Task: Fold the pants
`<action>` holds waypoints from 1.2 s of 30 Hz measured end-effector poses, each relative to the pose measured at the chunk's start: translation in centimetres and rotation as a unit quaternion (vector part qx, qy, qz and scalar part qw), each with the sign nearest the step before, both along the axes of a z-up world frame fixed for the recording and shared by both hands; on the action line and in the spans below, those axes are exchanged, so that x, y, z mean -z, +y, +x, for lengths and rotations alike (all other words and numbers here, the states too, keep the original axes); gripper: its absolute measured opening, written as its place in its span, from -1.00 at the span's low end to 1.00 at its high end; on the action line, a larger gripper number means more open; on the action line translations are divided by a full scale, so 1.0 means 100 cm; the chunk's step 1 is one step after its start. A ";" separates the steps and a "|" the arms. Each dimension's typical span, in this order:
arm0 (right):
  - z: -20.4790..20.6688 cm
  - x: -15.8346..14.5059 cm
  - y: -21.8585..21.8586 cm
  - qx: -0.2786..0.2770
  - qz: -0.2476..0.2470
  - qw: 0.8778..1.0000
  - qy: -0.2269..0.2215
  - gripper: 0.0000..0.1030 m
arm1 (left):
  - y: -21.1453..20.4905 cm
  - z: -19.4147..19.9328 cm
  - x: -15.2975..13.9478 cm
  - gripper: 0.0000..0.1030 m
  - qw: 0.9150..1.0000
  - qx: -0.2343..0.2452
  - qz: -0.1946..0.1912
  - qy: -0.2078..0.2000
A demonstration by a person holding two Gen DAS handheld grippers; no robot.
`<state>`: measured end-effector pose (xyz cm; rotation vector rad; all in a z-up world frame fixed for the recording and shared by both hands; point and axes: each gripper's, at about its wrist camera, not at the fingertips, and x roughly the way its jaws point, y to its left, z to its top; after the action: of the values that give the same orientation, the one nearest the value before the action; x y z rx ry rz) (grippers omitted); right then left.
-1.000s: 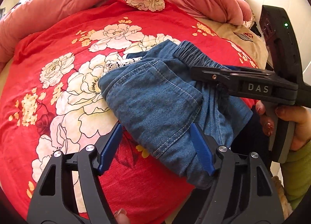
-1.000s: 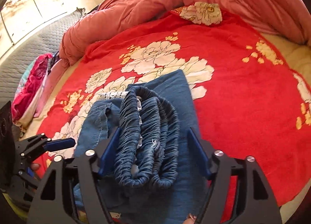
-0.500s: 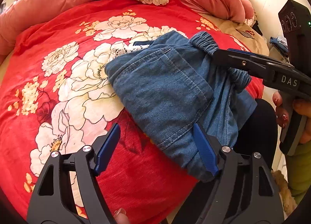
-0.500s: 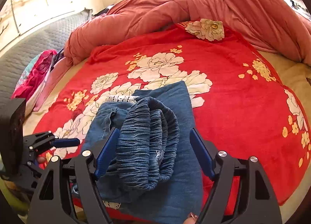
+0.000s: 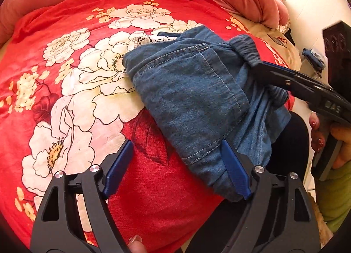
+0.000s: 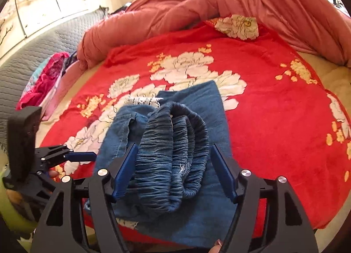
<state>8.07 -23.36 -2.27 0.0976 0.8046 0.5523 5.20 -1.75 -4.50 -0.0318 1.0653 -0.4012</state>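
Note:
Blue denim pants [image 5: 193,99] lie in a folded bundle on the red flowered blanket [image 5: 65,99], near the bed's front edge. Their gathered elastic waistband [image 6: 173,156] bunches up between my right gripper's [image 6: 173,171] blue fingers, which stand open around it. My left gripper [image 5: 175,171] is open and empty; its right finger [image 5: 235,176] touches the bundle's near edge, its left finger is over the blanket. The right gripper also shows in the left wrist view [image 5: 307,90] at the waistband. White lace trim [image 5: 153,39] peeks out at the far side.
A pink duvet [image 6: 197,7] is heaped along the back of the bed. A pile of pink and red clothes [image 6: 43,77] lies at the left by a grey quilted headboard [image 6: 33,60]. The bed's front edge runs just below the pants.
My left gripper has drawn back and left off the pants. My right gripper has backed away slightly with the waistband still between its open fingers. The bundle has barely shifted.

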 end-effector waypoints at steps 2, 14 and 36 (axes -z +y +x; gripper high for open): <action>-0.009 -0.005 -0.006 0.002 0.006 1.000 -0.009 0.30 | 0.003 -0.001 0.000 0.46 1.000 -0.002 -0.004 0.005; -0.090 -0.013 0.008 -0.113 -0.006 0.993 -0.038 0.09 | 0.037 0.003 -0.037 0.44 0.998 -0.047 -0.032 -0.036; -0.097 0.009 0.053 -0.142 -0.035 0.989 -0.004 -0.85 | 0.002 0.090 -0.003 0.16 1.000 -0.006 0.007 0.007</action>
<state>-1.59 -18.03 -3.14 -0.0859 0.8350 0.7907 14.21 -1.55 -4.23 -0.0295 1.0816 -0.3833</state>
